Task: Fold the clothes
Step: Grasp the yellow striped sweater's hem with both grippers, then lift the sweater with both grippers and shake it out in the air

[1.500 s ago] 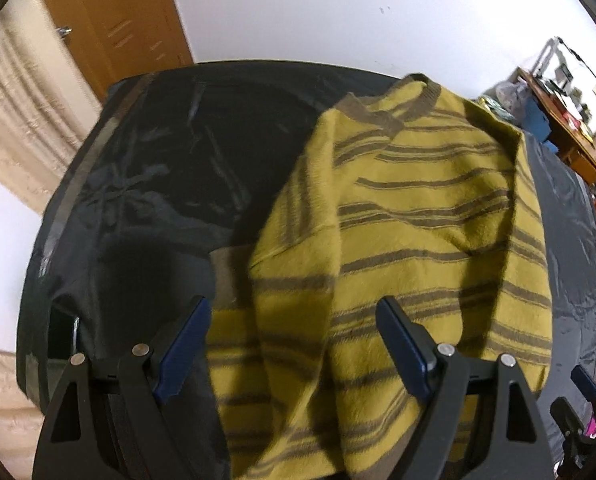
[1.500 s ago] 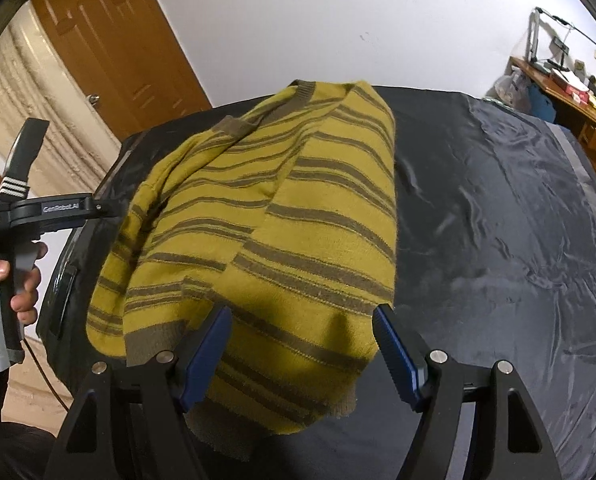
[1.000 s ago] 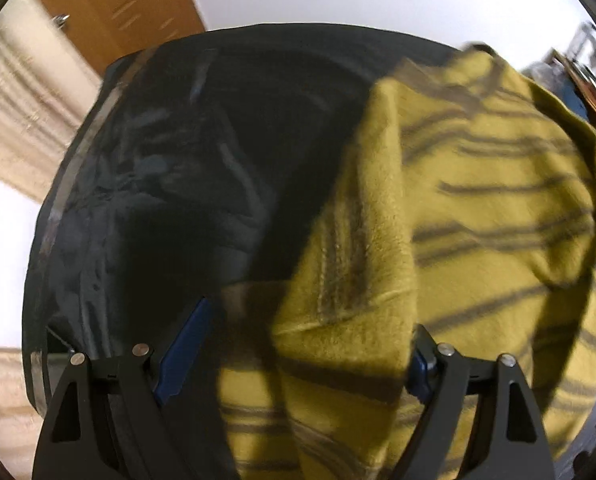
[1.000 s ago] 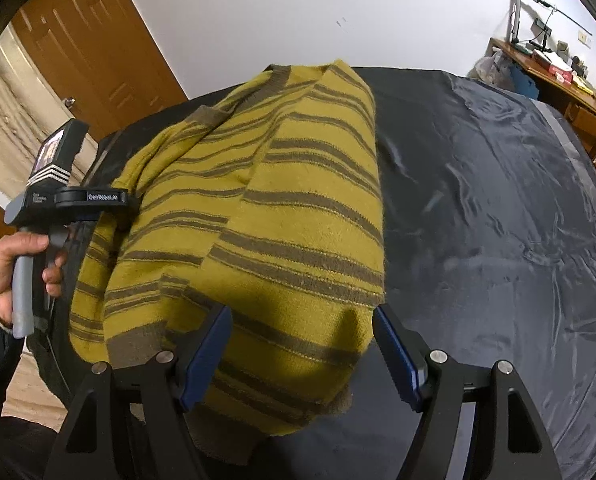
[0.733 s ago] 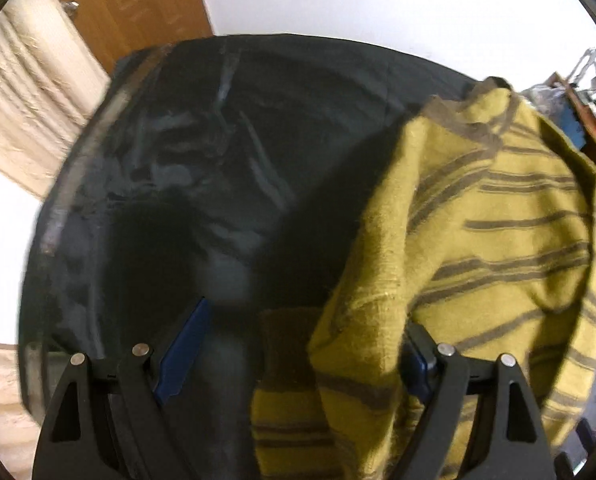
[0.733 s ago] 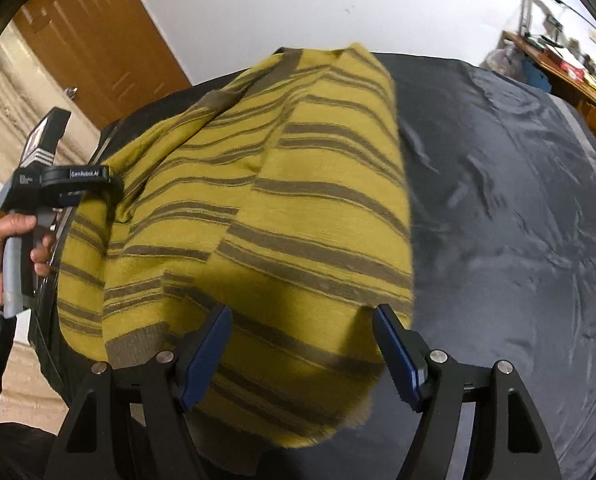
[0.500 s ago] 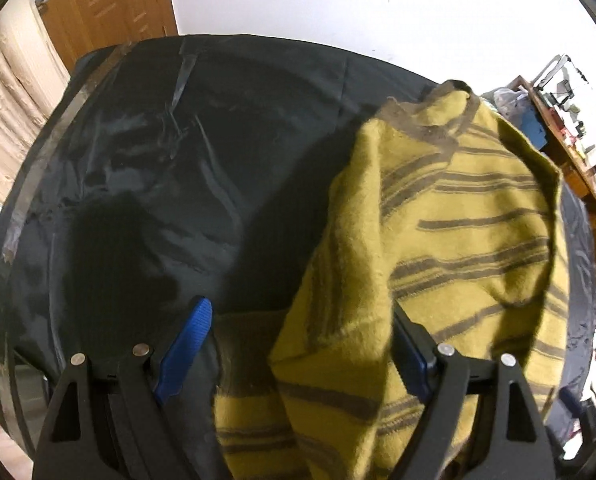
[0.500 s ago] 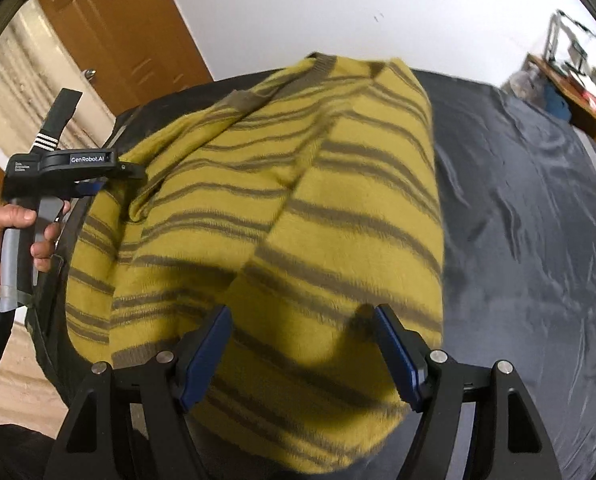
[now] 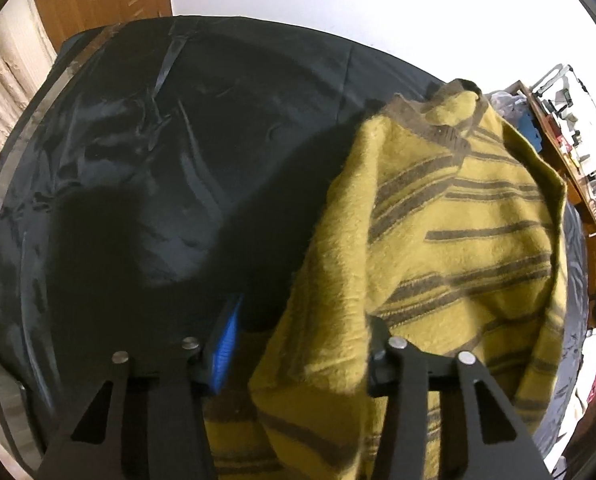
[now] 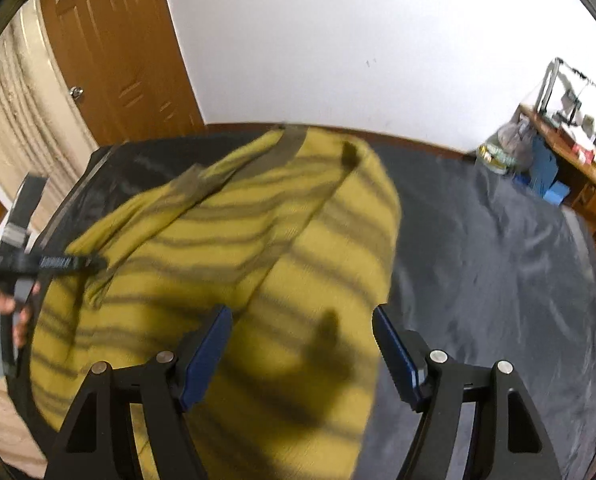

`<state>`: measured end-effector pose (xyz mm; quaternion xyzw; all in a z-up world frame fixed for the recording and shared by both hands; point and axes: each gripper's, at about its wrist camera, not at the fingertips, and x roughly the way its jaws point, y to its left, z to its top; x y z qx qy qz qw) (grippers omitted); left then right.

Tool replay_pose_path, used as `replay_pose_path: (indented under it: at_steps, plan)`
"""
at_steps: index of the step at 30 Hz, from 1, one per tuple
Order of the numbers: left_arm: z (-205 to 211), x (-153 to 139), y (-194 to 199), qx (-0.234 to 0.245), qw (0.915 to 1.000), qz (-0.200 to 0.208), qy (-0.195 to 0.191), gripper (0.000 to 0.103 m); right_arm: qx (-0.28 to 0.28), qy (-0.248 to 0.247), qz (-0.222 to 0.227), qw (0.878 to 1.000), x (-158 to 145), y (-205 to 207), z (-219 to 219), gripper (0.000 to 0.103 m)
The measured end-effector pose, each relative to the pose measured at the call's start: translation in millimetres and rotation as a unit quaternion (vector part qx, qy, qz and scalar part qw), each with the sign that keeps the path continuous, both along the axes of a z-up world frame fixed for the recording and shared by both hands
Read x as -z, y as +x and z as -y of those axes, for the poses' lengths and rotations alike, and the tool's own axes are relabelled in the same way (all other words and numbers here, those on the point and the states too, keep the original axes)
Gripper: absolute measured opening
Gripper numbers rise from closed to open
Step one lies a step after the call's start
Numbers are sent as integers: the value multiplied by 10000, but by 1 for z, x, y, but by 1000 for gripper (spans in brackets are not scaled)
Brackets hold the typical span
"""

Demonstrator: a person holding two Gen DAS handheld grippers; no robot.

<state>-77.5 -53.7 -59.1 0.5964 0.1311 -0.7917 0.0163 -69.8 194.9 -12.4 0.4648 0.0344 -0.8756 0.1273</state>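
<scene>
Your left tool [image 9: 301, 344] has just been closing on the sweater's [image 9: 457, 248] raised edge over the dark surface [image 9: 178, 160]; right tool [image 10: 301, 344] gapes. Soft, floppy knit: pinch edges

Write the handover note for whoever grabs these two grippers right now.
Left gripper: jaws have just been closing around a fold of the yellow striped sweater; a firm pinch cannot be confirmed.
Right gripper: open above the sweater's body, holding nothing.
Sweater lies on the dark bed cover, collar at the far end.
Done: the left side is bunched up off the cover.
Left: finish the folds, flatten.
</scene>
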Motion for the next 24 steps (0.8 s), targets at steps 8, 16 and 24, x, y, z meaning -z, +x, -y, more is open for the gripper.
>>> replay_pose_path:
  at_steps: [8, 16, 24]
  plan:
    - [-10, -1, -4, 93, 9999, -74, -80, 38, -142, 332, -210, 9991, 5, -86, 9, 75]
    - [-5, -2, -8, -21, 10000, 9, 67, 47, 19, 684, 205, 9974, 42, -167, 9, 75]
    - [44, 19, -19, -208, 9996, 103, 153, 67, 346, 808, 637, 9941, 72, -196, -4, 75]
